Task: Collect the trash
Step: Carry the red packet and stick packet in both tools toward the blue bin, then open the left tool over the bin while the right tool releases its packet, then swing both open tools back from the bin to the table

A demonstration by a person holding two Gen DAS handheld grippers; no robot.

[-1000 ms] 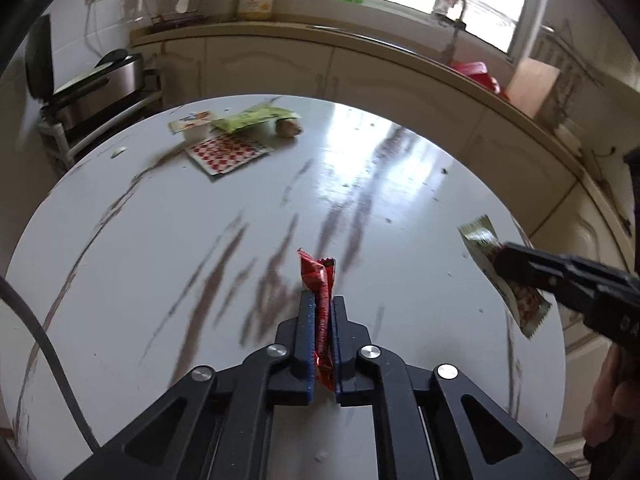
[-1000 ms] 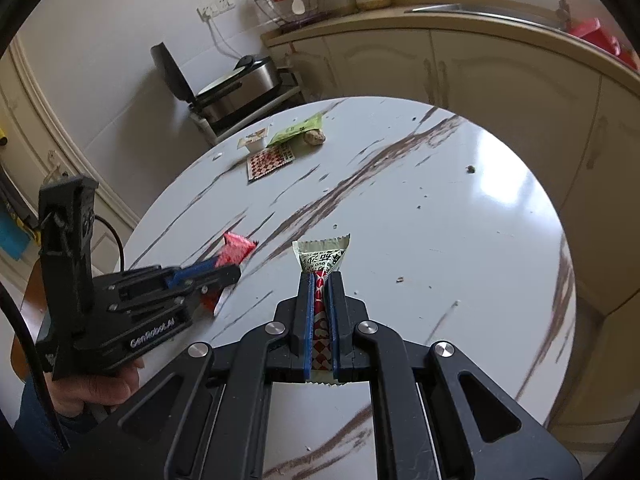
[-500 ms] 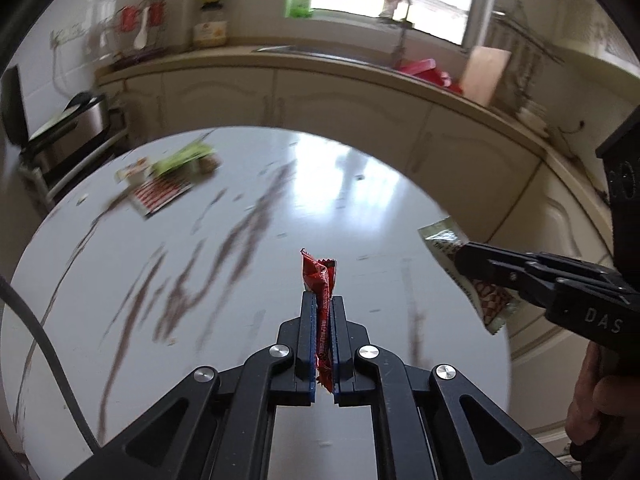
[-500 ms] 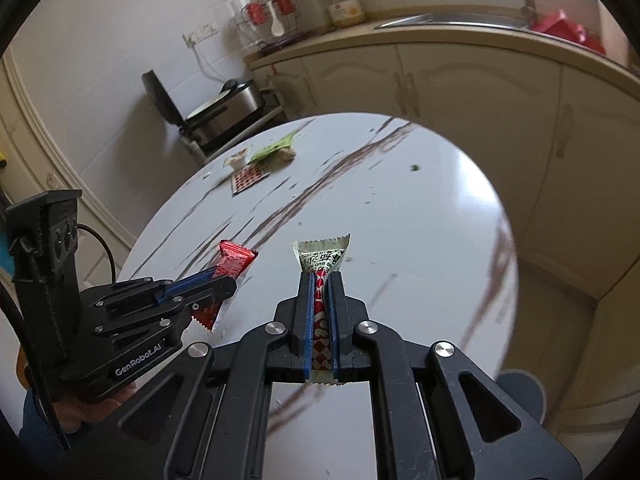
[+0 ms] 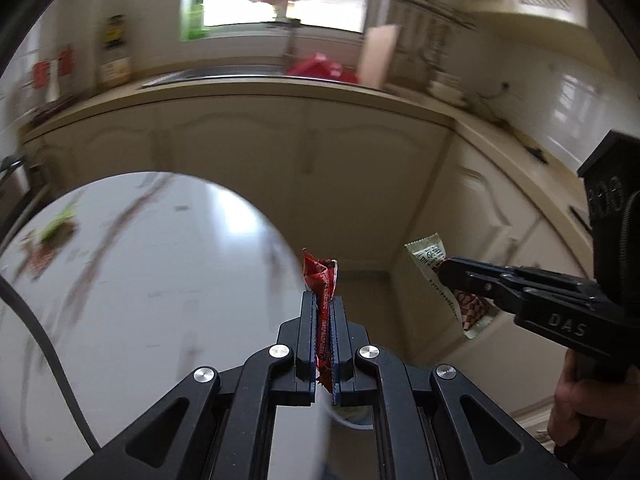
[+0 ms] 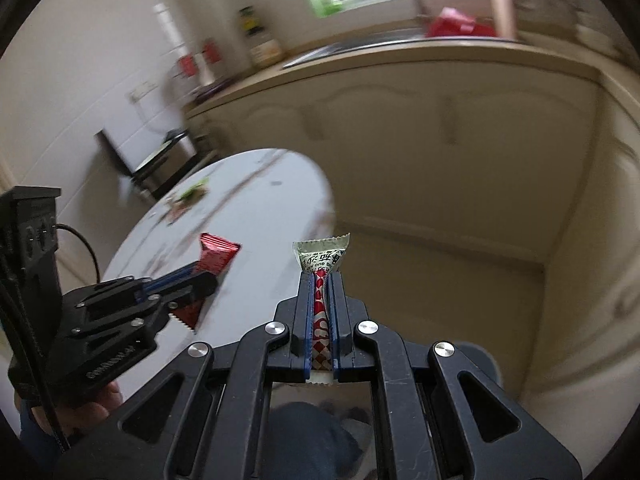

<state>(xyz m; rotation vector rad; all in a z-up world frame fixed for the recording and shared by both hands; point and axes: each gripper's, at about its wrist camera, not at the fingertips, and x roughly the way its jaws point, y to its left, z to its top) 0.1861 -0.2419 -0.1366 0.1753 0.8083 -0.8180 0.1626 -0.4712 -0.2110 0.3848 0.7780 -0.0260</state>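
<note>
My left gripper [image 5: 323, 300] is shut on a crumpled red wrapper [image 5: 321, 276], which sticks up between its blue pads at the right edge of the round white table [image 5: 160, 288]. In the right wrist view that red wrapper [image 6: 218, 251] and the left gripper [image 6: 208, 278] show at the left. My right gripper [image 6: 320, 280] is shut on a pale green snack packet with a red checked lower half [image 6: 322, 258]. It hangs past the table's edge, over the floor. From the left wrist view the same packet [image 5: 430, 254] and the right gripper [image 5: 442, 270] are at the right.
More litter, a green packet and a checked wrapper [image 5: 52, 236], lies blurred at the table's far left. Cream cabinets [image 5: 304, 152] with a sink counter curve close behind the table. A grey round rim [image 6: 480, 364] shows low on the floor to the right. A hand [image 5: 576, 408] grips the right tool.
Both grippers have swung to the right with their wrappers still held, from over the middle of the table to its right edge and beyond. The litter pile has slid far to the left.
</note>
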